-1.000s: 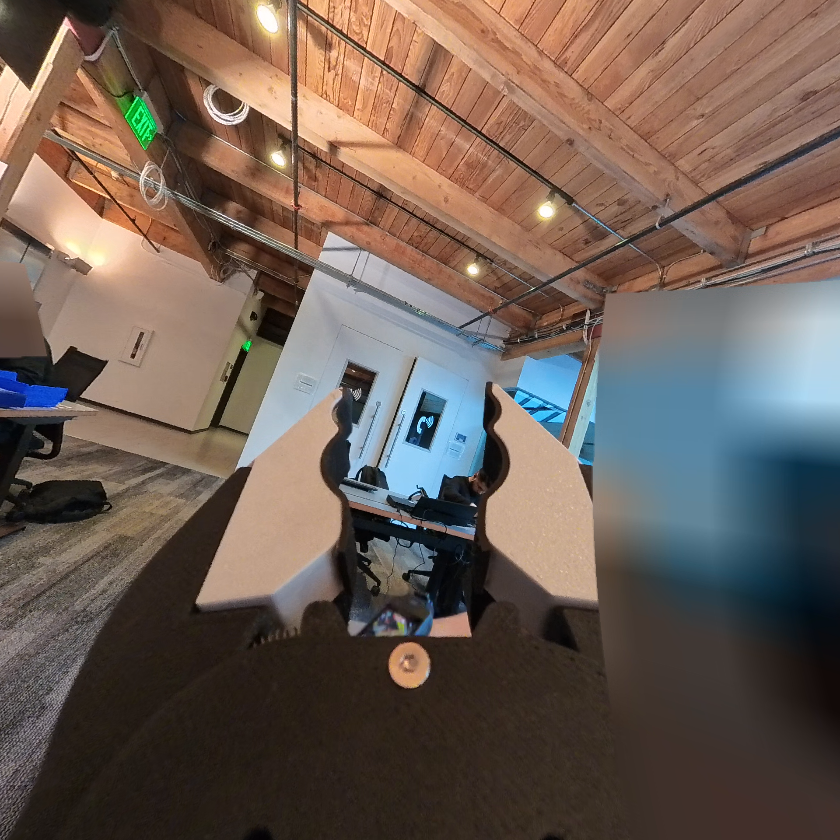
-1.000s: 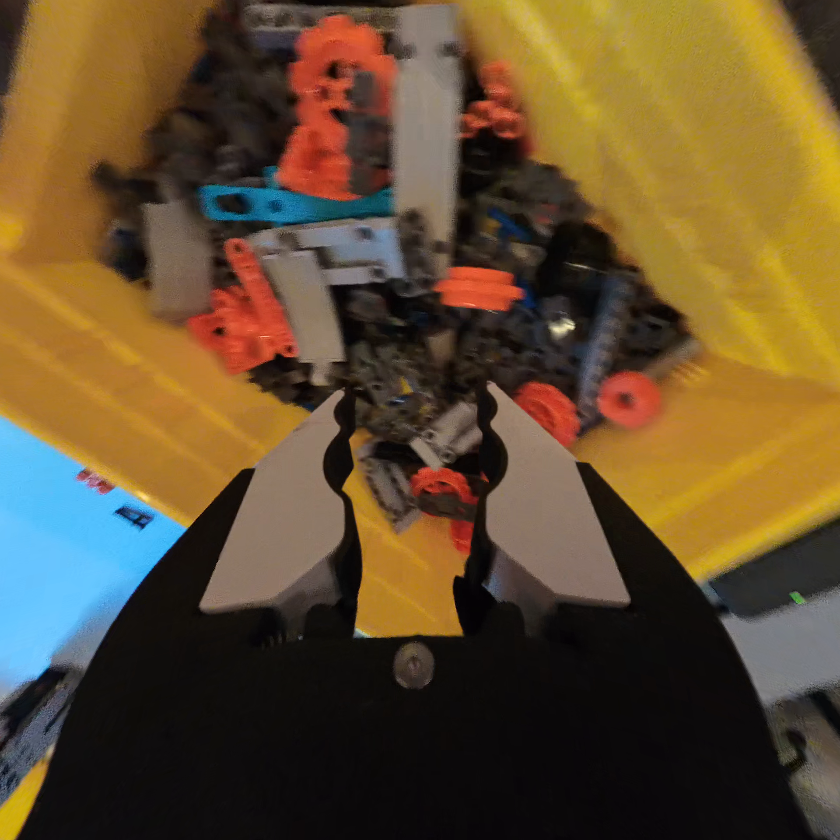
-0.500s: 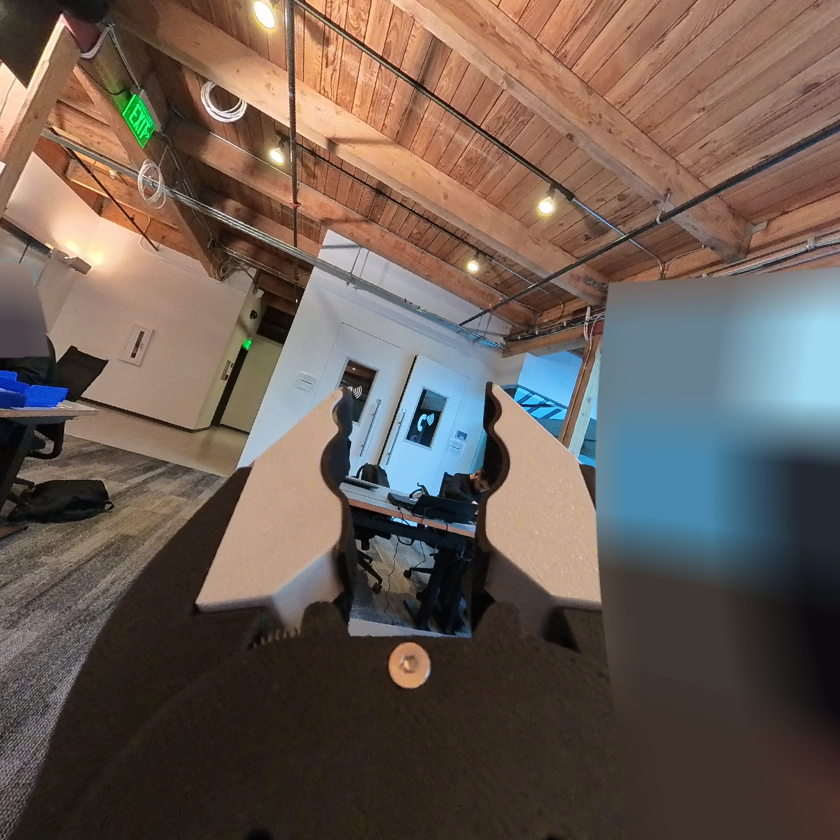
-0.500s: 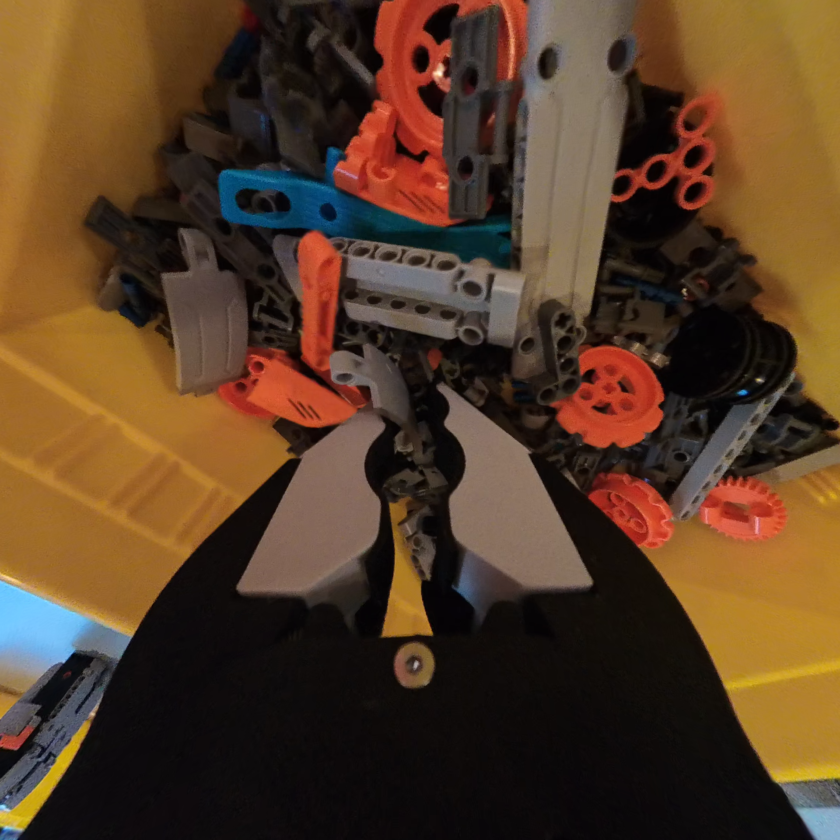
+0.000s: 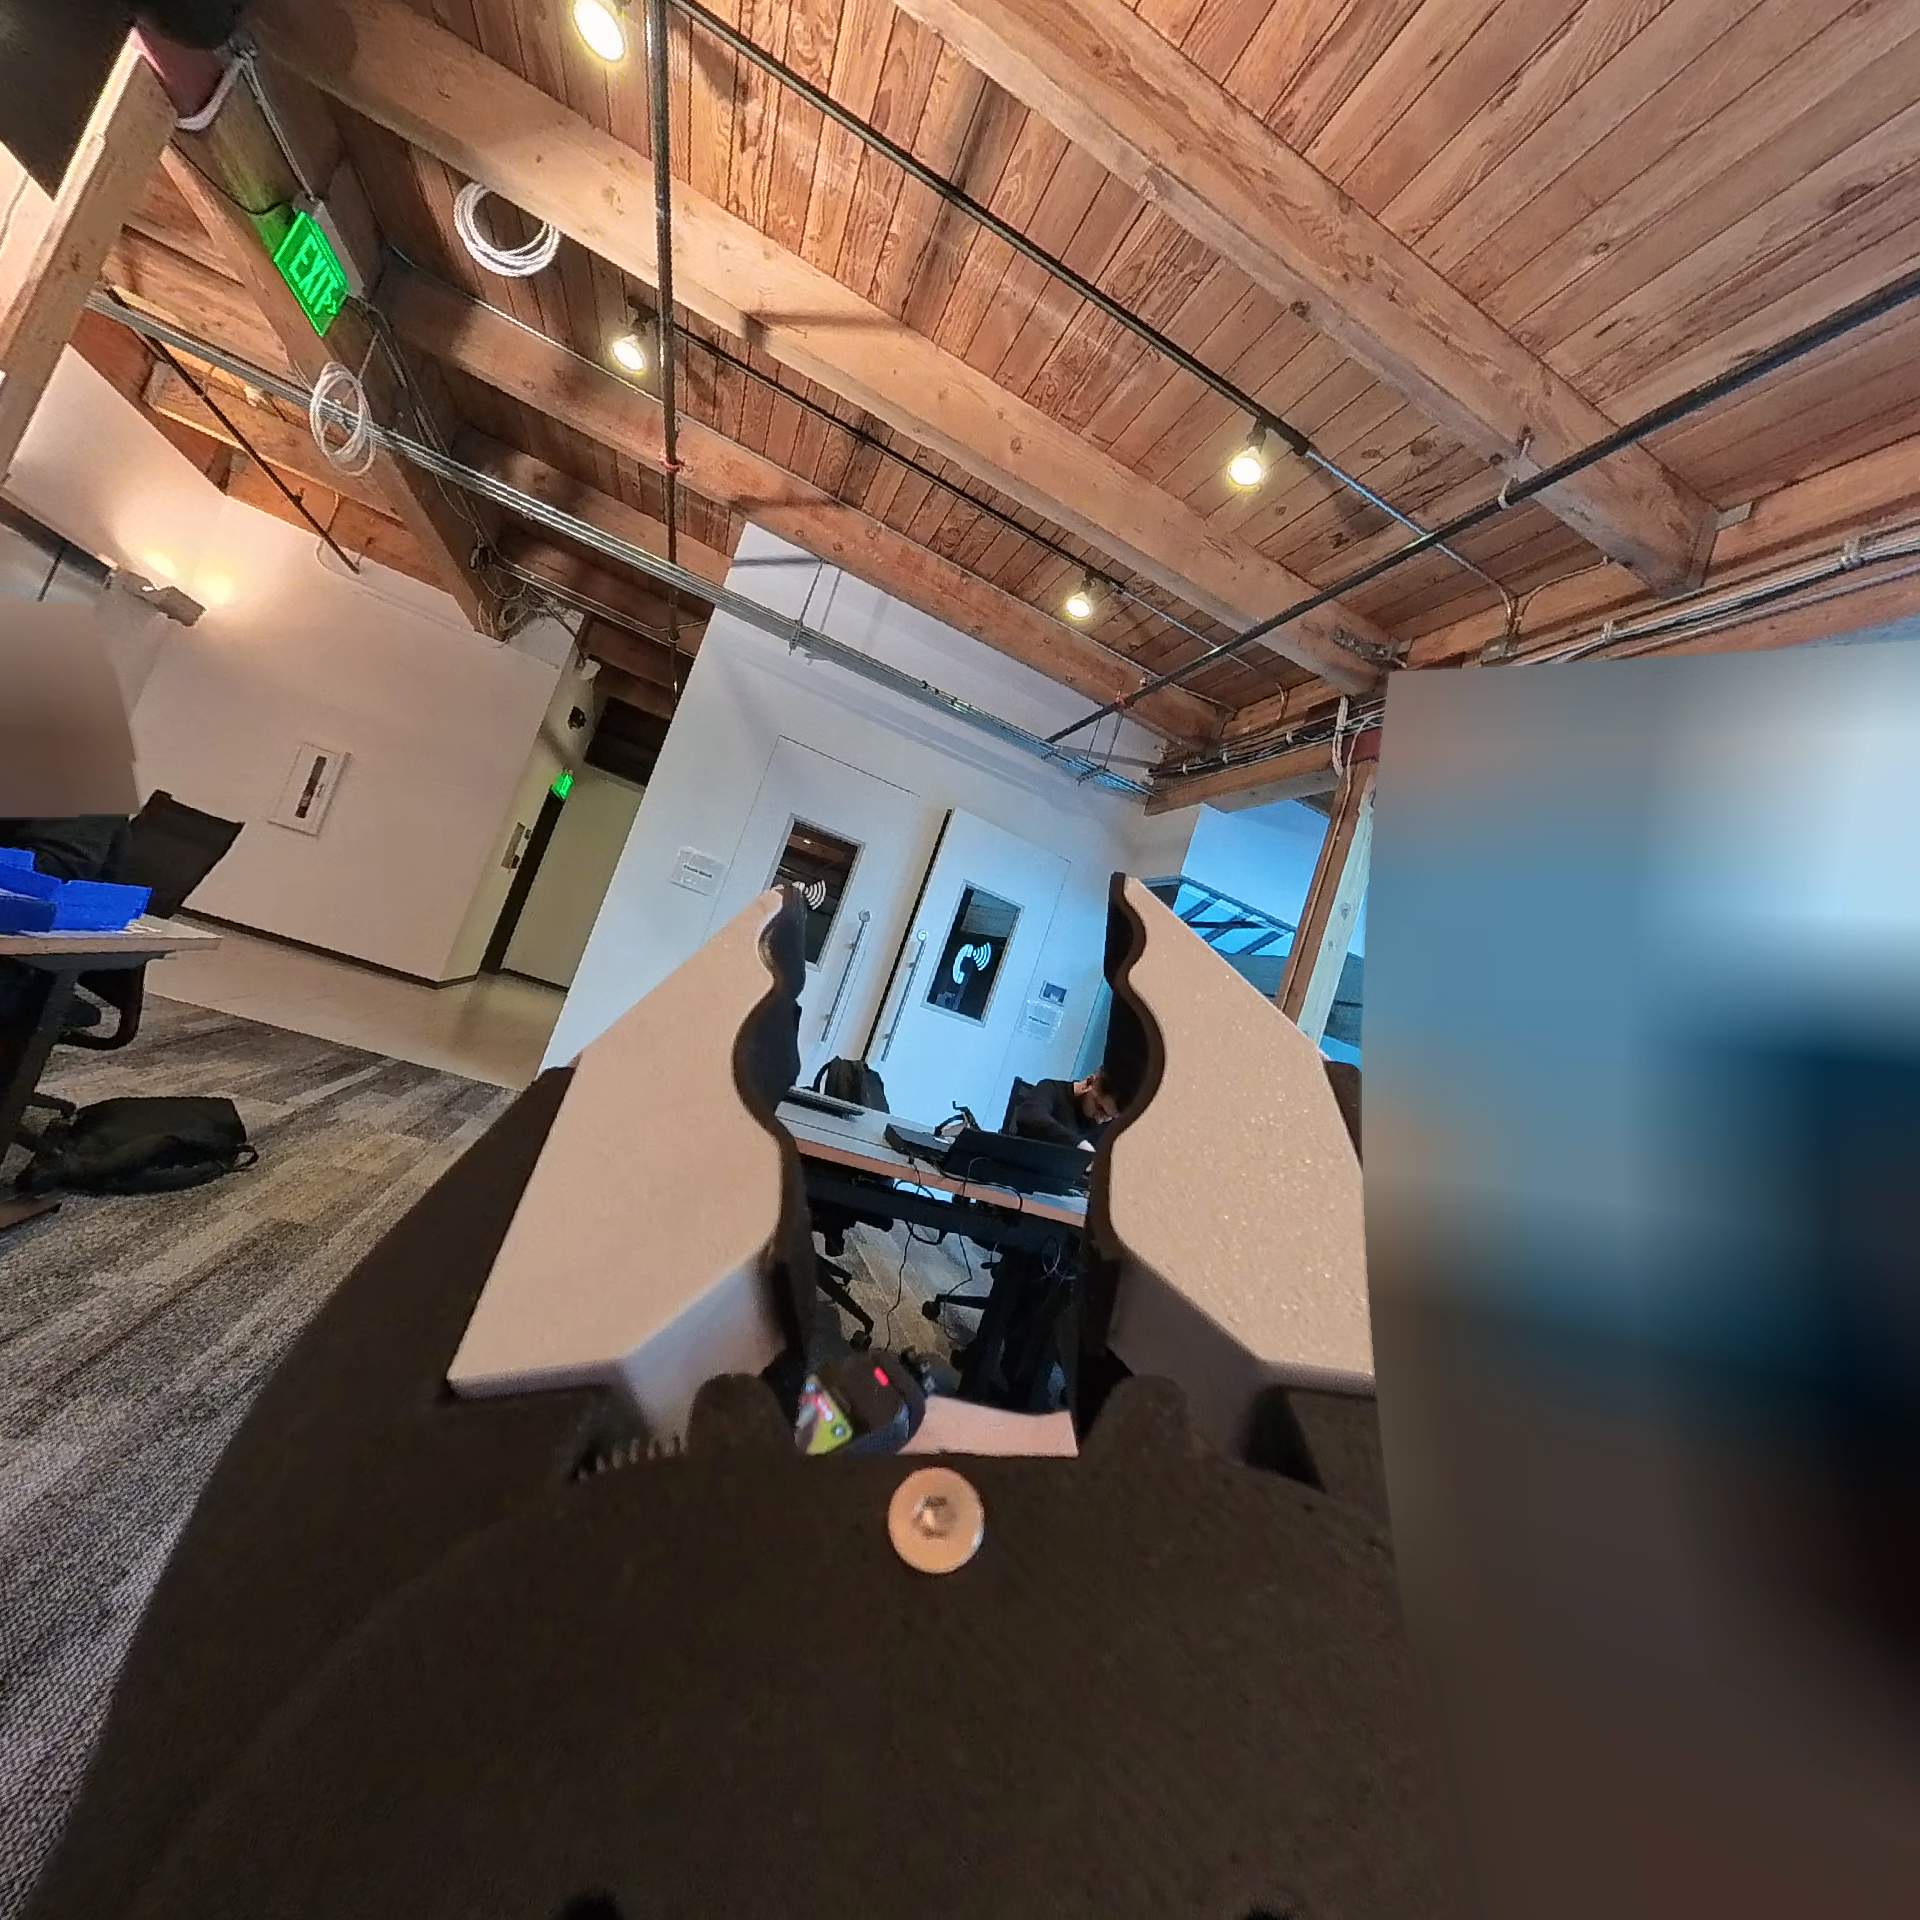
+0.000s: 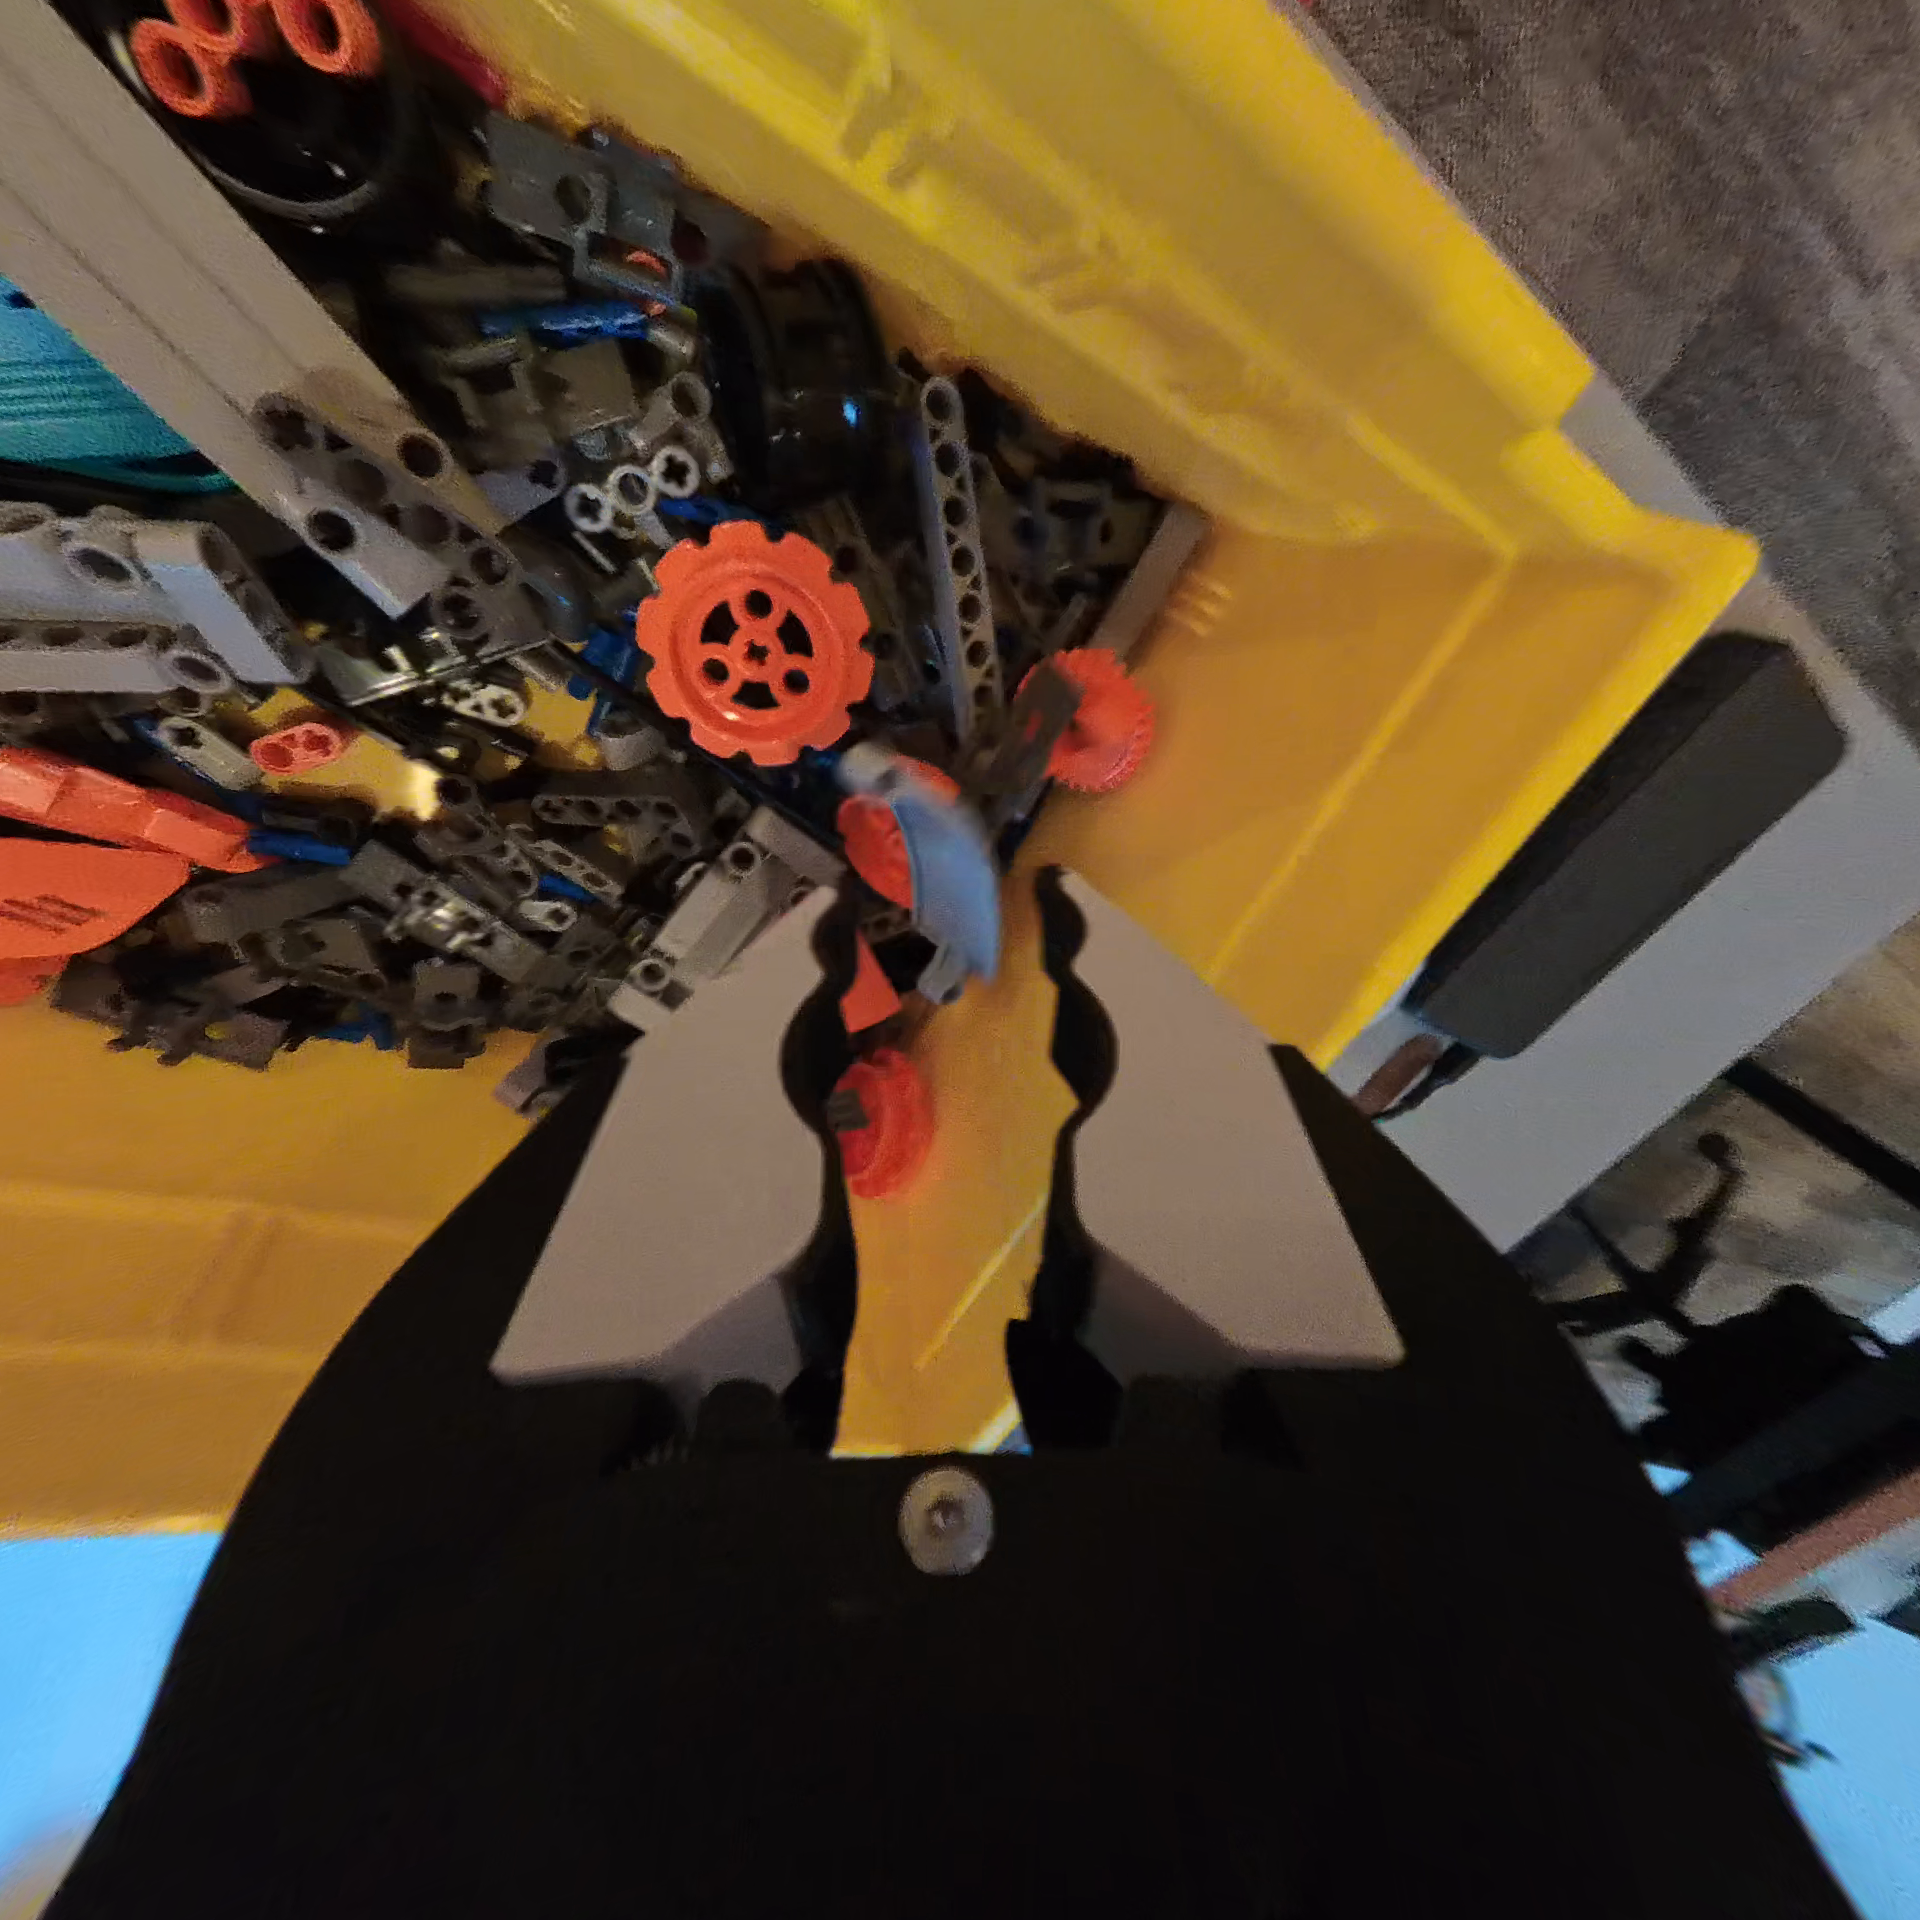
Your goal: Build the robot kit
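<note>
My right gripper (image 6: 935, 883) is open over a yellow bin (image 6: 1247, 364) full of loose plastic building pieces. A blurred grey curved piece (image 6: 951, 894) on an orange part lies between its fingertips, and I cannot tell if it touches them. A small orange wheel (image 6: 883, 1122) shows on the bin floor between the fingers. A large orange gear (image 6: 753, 649) and a smaller one (image 6: 1091, 717) lie just beyond. My left gripper (image 5: 948, 899) is open and empty, tilted up towards a wooden ceiling and an office room.
A flat black device (image 6: 1621, 842) lies on a white surface right of the bin, with grey carpet (image 6: 1714, 156) beyond. In the left wrist view, a far desk (image 5: 935, 1158) with a seated person, blue bins (image 5: 62, 899) on a left table and a bag (image 5: 135, 1143) on the floor. One gripper's finger ends stand about 45 cm off the other's. The left gripper is farther from the large orange gear (image 6: 753, 649), some 40 cm, than the right, some 4 cm.
My right gripper went into the pile with its jaws nearly shut, then opened wider and swung towards the bin's right corner. The grey curved piece now lies at its tips. The left gripper barely moved.
</note>
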### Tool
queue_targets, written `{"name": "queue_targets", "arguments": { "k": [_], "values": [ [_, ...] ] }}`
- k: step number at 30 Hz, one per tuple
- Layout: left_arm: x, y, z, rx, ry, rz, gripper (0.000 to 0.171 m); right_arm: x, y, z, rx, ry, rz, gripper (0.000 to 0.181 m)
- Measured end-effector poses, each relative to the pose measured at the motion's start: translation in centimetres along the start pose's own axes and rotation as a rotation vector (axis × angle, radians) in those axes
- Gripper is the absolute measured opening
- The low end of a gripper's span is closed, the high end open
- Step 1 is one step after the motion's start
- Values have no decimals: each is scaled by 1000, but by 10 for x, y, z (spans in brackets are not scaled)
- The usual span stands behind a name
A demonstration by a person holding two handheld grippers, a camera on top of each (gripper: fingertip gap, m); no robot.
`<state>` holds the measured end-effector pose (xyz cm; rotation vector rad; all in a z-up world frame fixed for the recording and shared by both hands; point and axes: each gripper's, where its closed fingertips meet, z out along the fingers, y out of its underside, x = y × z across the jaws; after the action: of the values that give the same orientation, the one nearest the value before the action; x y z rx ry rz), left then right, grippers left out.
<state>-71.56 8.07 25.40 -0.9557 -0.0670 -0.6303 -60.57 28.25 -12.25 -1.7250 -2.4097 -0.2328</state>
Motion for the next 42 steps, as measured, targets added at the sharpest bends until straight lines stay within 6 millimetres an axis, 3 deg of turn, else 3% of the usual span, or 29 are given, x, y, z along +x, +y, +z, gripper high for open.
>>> {"name": "queue_targets", "arguments": {
  "k": [2, 5, 8, 10, 12, 13, 14, 15, 17, 18, 20, 27, 36, 42],
  "values": [
    [0, 1, 0, -2, 1, 0, 55, -7, 4, -4, 10, -44, 16, 48],
    [1, 1, 1, -4, 2, 1, 55, -21, 3, -14, 40, -63, -40, 50],
    [2, 2, 1, -6, 4, 3, 55, -80, -2, -22, 83, -272, -210, 46],
    [2, 1, 1, -4, 2, 4, 55, -118, 4, -19, 36, -424, -282, 58],
    [2, 2, 1, -6, 2, 4, 55, -129, 15, -4, -63, -431, -334, 70],
    [1, 2, 1, -8, 0, 5, 55, -128, 20, 4, -118, -394, -369, 75],
    [1, 2, 1, -7, 0, 5, 55, -122, 14, 7, -107, -330, -403, 63],
    [1, 1, 1, -6, 2, 4, 55, -119, 7, 9, -89, -290, -413, 74],
    [1, 1, 0, -2, 2, 1, 55, -113, 8, 15, -135, -212, -451, 72],
    [1, 1, 0, -2, 2, 1, 55, -113, 13, 19, -178, -192, -488, 64],
    [0, 0, 0, -2, 3, -4, 55, -121, 14, 17, -187, -222, -498, 28],
    [0, -2, -2, 11, 4, -3, 55, -99, 5, 13, -99, -210, -415, 17],
    [2, 2, 1, -5, 7, 1, 55, -48, 0, 5, -34, -108, -290, 14],
    [1, 1, 1, -2, 4, -1, 55, -48, 16, 5, -52, -171, -258, 14]
  ]
}}
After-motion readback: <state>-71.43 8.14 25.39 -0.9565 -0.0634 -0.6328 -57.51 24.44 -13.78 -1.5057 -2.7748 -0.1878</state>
